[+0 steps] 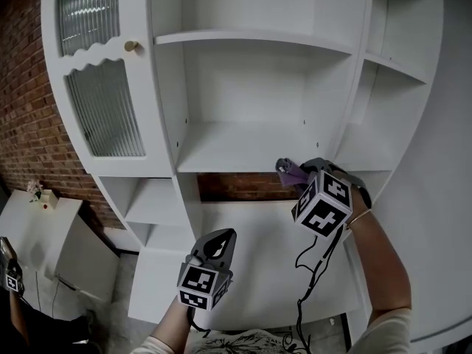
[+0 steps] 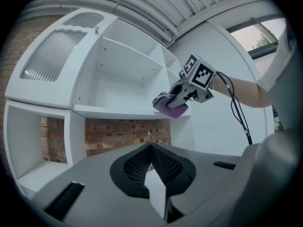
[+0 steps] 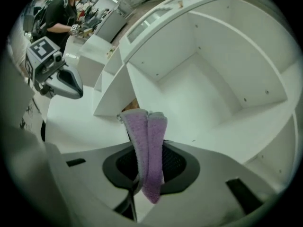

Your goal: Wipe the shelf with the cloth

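A white shelf unit fills the head view; its middle shelf (image 1: 243, 153) is a broad white board. My right gripper (image 1: 291, 169) is at that shelf's front right edge, shut on a folded purple cloth (image 1: 289, 172). In the right gripper view the purple cloth (image 3: 147, 150) sticks out between the jaws, pointing toward the shelf board (image 3: 208, 108). The left gripper view shows the cloth (image 2: 169, 109) touching the shelf's front edge (image 2: 128, 111). My left gripper (image 1: 220, 243) hangs lower, in front of the counter, jaws together and holding nothing.
A ribbed glass cabinet door (image 1: 103, 109) with a small knob (image 1: 131, 46) stands at the left. Below the shelf is a brick-backed niche (image 1: 240, 186) and a white counter (image 1: 258, 234). A black cable (image 1: 313, 271) hangs from the right gripper. A person (image 3: 61, 13) stands far left.
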`<state>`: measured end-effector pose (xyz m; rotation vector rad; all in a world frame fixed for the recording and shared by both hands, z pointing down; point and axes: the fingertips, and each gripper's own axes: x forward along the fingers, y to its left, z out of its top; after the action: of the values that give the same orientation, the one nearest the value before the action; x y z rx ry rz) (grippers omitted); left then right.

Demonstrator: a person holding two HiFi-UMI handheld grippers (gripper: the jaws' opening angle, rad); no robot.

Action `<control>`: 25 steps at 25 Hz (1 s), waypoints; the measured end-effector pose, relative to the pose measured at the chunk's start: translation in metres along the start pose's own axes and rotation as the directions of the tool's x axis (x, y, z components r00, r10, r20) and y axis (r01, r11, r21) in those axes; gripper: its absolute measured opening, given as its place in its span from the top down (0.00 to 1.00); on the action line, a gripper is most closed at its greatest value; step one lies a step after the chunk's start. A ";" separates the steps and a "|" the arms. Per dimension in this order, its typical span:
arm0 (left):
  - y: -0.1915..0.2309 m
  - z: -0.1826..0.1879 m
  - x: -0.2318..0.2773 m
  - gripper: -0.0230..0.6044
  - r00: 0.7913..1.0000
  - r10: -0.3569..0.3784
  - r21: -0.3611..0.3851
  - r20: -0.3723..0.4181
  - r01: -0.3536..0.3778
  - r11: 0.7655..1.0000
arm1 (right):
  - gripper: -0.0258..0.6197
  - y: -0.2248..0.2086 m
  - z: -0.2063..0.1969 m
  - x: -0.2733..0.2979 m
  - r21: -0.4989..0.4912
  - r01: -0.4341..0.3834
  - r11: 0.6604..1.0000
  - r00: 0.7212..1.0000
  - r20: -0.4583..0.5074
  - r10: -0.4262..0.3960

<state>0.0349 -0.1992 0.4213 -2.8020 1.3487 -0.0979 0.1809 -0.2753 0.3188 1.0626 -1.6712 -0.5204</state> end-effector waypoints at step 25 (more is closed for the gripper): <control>0.022 -0.009 -0.015 0.94 0.998 0.031 -0.020 0.053 -0.030 0.999 | 0.84 0.152 -0.020 0.009 0.633 -0.312 0.709 0.793 0.584 -0.173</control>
<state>0.0081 -0.2013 0.4285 -2.7774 1.3871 -0.0090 0.1386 -0.2020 0.4470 1.4590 -2.6216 -0.1343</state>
